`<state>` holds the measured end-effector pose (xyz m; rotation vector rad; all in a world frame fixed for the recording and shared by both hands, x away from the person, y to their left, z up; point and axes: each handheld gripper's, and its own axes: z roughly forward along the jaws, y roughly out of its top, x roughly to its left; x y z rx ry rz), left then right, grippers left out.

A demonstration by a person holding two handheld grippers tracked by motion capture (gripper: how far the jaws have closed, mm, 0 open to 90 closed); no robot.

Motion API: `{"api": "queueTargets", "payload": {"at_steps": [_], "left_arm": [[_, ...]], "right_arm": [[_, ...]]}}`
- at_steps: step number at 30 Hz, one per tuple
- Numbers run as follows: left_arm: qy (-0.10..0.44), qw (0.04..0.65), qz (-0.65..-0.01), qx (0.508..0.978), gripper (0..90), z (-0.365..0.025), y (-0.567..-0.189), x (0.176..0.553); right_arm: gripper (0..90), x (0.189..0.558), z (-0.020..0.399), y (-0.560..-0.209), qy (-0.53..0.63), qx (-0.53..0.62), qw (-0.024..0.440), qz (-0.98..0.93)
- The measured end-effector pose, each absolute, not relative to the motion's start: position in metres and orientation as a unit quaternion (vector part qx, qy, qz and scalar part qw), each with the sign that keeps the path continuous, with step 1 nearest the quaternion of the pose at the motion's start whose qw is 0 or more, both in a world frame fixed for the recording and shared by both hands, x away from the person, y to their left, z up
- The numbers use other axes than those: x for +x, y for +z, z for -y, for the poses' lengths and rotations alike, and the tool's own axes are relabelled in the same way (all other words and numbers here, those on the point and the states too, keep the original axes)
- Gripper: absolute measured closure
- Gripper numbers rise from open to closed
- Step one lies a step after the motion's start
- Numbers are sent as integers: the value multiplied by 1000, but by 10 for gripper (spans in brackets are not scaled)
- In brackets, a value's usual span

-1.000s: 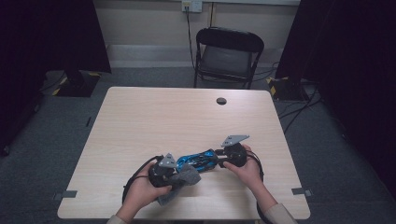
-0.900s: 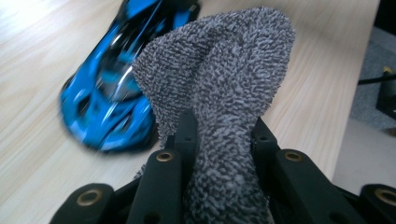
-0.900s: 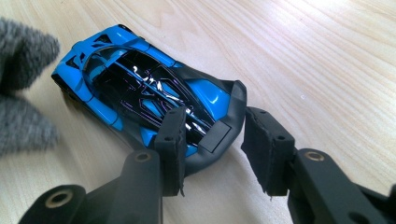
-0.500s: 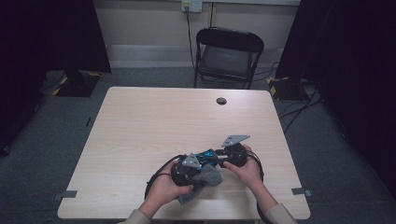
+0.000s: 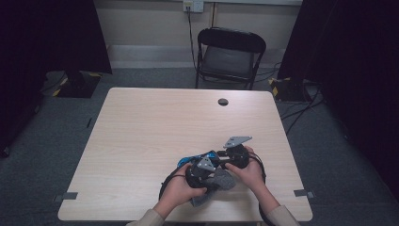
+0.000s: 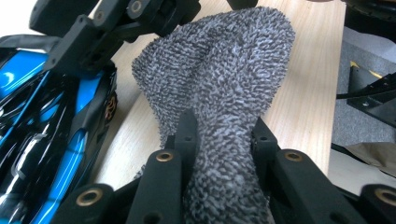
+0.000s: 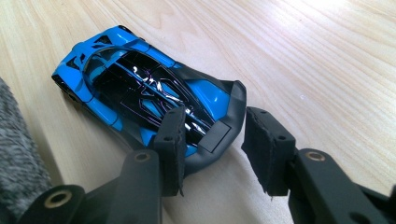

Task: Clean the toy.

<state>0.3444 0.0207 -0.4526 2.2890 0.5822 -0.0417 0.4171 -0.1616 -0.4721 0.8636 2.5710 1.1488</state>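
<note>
Left gripper fingers clamping grey cloth, right gripper fingers astride blue toy car

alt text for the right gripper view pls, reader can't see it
The right gripper grips the rear of a blue and black toy car between its black fingers on a light wooden table. A bit of grey fuzzy cloth shows at the left edge.
</note>
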Motion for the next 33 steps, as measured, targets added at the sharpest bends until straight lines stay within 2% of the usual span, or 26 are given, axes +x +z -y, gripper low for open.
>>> {"api": "queueTargets", "payload": {"at_steps": [10, 16, 33], "left_arm": [[-20, 376, -243, 894, 718, -10, -464, 353], [-3, 369, -257, 893, 717, -9, -466, 359], [14, 365, -280, 888, 717, -36, -463, 363]], "right_arm": [[592, 417, 162, -473, 391, 291, 97, -868], [592, 417, 163, -473, 392, 292, 96, -867], [593, 416, 163, -473, 394, 293, 97, -866]]}}
